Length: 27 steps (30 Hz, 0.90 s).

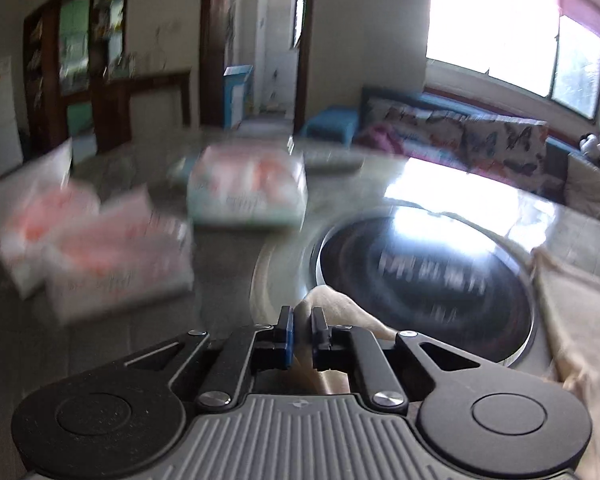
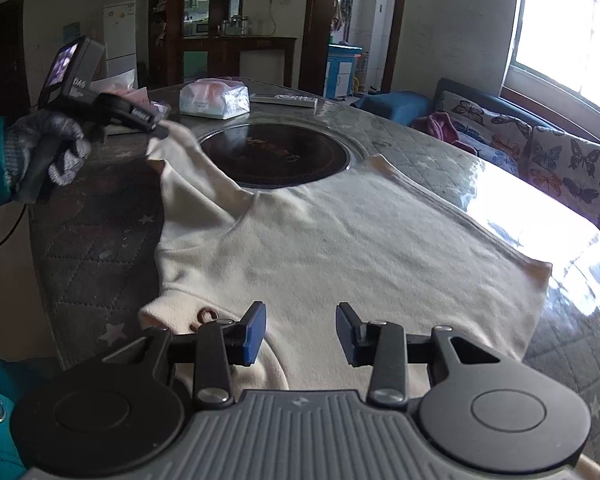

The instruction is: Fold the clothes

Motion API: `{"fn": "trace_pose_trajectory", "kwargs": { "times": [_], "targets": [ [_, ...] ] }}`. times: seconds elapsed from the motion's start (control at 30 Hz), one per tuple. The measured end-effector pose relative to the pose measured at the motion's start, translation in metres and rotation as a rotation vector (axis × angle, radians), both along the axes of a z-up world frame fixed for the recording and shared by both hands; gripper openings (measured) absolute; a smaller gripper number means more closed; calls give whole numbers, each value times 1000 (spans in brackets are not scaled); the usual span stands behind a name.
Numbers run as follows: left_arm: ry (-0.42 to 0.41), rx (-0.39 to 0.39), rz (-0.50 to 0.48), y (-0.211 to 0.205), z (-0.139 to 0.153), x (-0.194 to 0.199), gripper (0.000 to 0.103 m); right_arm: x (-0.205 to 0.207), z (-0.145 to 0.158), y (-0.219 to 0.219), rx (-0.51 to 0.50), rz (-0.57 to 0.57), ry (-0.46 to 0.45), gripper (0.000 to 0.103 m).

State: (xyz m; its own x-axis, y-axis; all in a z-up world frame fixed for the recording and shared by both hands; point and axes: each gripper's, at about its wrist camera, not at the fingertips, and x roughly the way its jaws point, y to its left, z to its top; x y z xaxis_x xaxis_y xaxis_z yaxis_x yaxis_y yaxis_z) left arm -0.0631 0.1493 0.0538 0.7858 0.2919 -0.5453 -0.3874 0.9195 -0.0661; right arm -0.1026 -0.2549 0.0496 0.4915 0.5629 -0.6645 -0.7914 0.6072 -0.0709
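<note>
1. Cream fleece garment [image 2: 340, 240] spread flat on the quilted grey table cover [image 2: 100, 248], just ahead of the right gripper [image 2: 301, 330].
2. Left gripper [image 1: 302, 326] clenched on the sleeve end [image 2: 172, 136]; best to lift it clear, then carry it across the body.
3. Right gripper released, jaws apart, nothing pinched; worth pinning the hem below it.

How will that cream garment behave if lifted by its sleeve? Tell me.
Likely floppy: the cream garment already drapes and creases where the left gripper pinches its sleeve. Its fleecy surface probably grips rather than slips. The body will probably drag over the table.
</note>
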Motion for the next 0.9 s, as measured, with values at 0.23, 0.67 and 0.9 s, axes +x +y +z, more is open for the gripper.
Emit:
{"fn": "trace_pose_trajectory", "kwargs": {
  "times": [0.23,0.67,0.9],
  "targets": [
    [-74,22,-94,-9,21,12,9,10,4,45,23,99,3,38],
    [-178,-36,-172,-15,58,-8,9,11,-27,119,-13,281,74,38],
    [-278,-65,-310,-62,91,-24,9,9,-10,84,10,191,42,39]
  ]
}}
